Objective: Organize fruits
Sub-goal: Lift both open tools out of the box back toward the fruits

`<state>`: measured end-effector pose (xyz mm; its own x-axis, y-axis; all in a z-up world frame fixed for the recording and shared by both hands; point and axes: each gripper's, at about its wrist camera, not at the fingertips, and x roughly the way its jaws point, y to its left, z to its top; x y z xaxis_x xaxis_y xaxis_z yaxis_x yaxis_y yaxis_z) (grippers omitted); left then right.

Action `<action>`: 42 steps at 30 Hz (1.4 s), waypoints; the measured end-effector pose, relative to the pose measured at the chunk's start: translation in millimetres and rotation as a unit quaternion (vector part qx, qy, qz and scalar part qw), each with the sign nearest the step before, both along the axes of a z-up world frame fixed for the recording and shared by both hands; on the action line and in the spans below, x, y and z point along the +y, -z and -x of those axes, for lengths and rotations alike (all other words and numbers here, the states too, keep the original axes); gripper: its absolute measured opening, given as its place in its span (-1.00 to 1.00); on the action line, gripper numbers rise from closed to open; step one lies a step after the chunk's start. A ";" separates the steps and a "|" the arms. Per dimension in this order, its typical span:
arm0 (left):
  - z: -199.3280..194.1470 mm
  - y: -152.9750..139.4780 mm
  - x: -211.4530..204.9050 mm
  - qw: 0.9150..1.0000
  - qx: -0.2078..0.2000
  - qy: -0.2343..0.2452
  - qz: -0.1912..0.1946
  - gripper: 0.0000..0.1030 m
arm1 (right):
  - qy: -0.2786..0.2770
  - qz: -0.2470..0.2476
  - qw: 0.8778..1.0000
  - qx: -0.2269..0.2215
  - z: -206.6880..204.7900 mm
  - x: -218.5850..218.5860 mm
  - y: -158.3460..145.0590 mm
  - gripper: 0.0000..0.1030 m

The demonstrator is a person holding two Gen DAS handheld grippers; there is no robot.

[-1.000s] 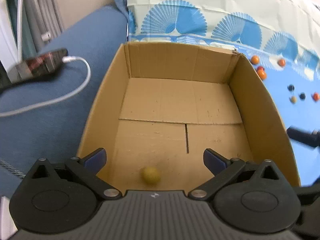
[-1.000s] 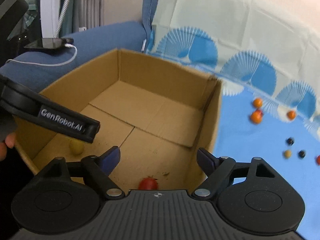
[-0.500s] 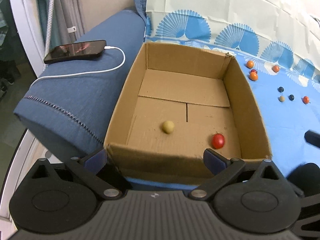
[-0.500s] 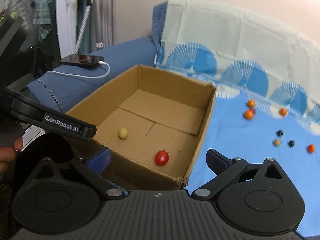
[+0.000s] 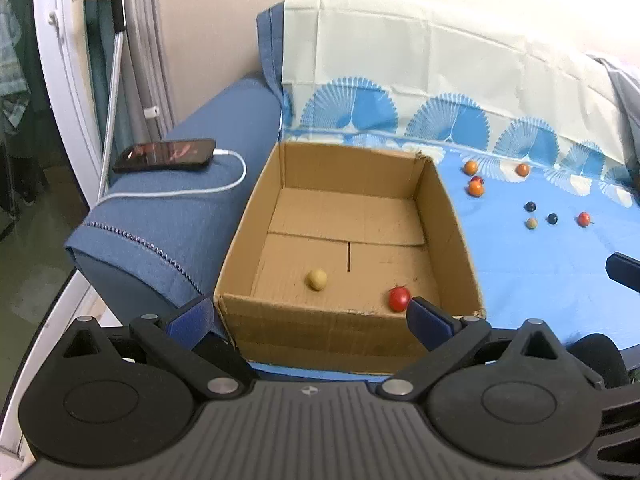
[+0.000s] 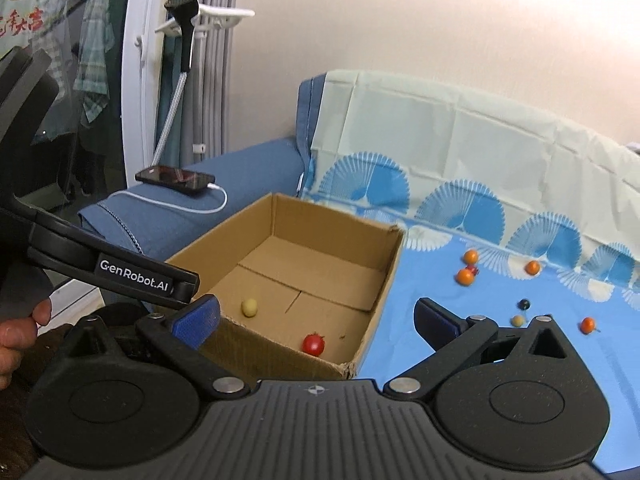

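An open cardboard box [image 5: 248,240] [image 6: 384,292] sits on a blue patterned cloth. Inside lie a yellow fruit [image 5: 317,279] [image 6: 249,307] and a red tomato [image 5: 399,298] [image 6: 313,344]. Several small orange, red, dark and tan fruits lie on the cloth to the right, such as an orange one [image 5: 475,188] [image 6: 465,277]. My left gripper [image 5: 310,316] is open and empty, in front of the box's near wall. My right gripper [image 6: 316,316] is open and empty, above the box's near right corner.
A phone [image 5: 165,155] [image 6: 176,178] on a white cable lies on the blue sofa arm left of the box. The cloth [image 5: 540,272] runs up the sofa back. The left gripper's body [image 6: 112,272] shows in the right wrist view.
Both grippers have pulled back and up out of the box. The red tomato now lies in the box beside the yellow fruit.
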<state>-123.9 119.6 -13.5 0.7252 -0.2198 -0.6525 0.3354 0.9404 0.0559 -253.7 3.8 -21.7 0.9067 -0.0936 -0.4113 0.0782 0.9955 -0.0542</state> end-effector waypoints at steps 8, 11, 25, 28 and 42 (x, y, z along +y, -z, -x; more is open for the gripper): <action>14.1 -7.0 0.3 1.000 -0.016 0.004 0.001 1.00 | 0.004 0.000 1.000 -0.016 13.8 0.4 -3.5 0.99; 13.4 -6.7 -1.6 1.000 -0.015 0.003 0.001 1.00 | -0.002 0.004 1.000 -0.017 13.4 2.4 -3.5 0.99; 4.3 7.0 -0.3 1.000 0.011 0.001 -0.014 1.00 | -0.003 -0.037 0.999 0.005 0.6 -4.3 7.8 0.99; 2.5 9.8 -3.3 1.000 0.016 0.005 -0.021 1.00 | 0.001 -0.044 0.999 0.011 -1.2 -7.2 10.2 0.99; -5.6 19.2 -8.9 0.999 0.030 0.009 -0.036 1.00 | 0.006 -0.063 0.998 0.028 -12.0 -16.3 18.8 0.99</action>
